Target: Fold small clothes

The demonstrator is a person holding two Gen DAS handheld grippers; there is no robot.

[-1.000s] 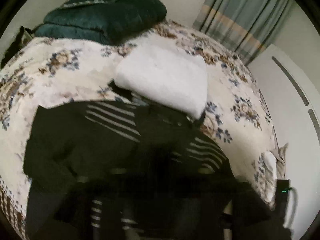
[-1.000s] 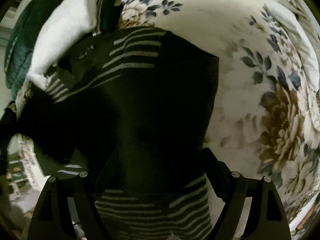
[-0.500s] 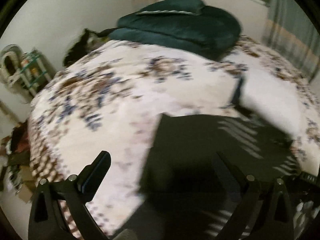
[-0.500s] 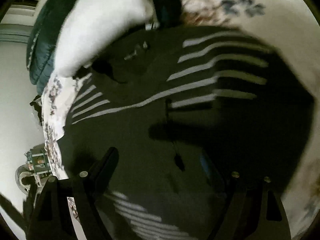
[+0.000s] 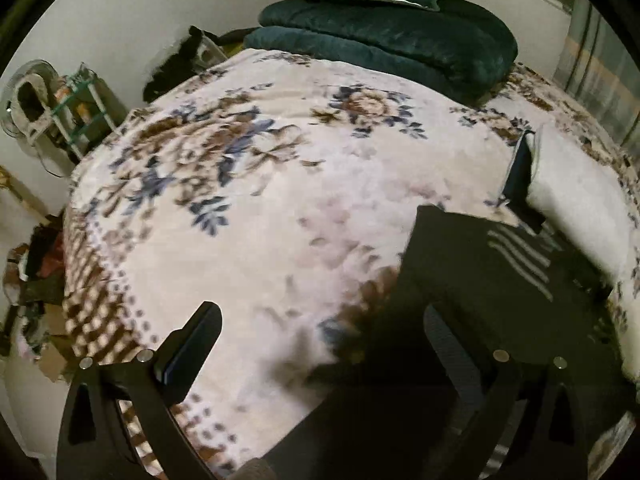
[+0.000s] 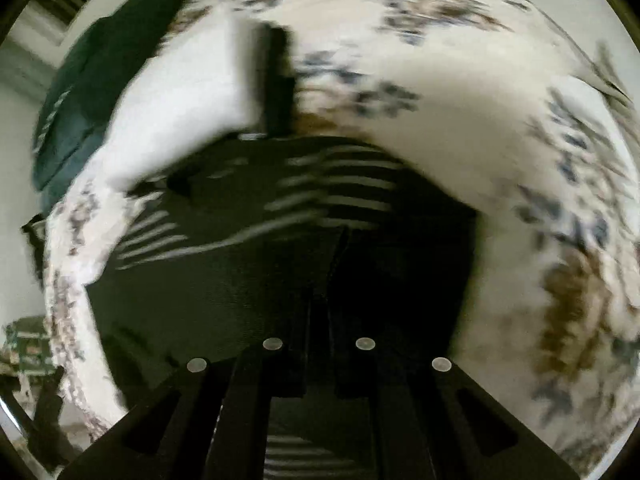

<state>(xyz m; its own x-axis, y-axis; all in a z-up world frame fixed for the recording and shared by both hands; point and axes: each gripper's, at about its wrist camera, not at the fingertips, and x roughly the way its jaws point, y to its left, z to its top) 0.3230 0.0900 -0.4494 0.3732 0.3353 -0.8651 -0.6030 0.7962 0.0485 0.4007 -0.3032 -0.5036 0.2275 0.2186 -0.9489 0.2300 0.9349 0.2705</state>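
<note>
Right gripper (image 6: 320,320) jaws now together on garment (image 6: 248,264).

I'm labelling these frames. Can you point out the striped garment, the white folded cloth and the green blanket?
striped garment (image 6: 248,280): right wrist view, plain dark panel below the stripes.
white folded cloth (image 5: 580,200): left wrist view, top face.
green blanket (image 5: 400,40): left wrist view, upper fold.

Our left gripper (image 5: 320,344): matte black fingers (image 5: 192,348) with flat inner pads and round silver screws on triangular cut-out brackets. Our right gripper (image 6: 320,320): matching black fingers (image 6: 296,352), four silver screws.
</note>
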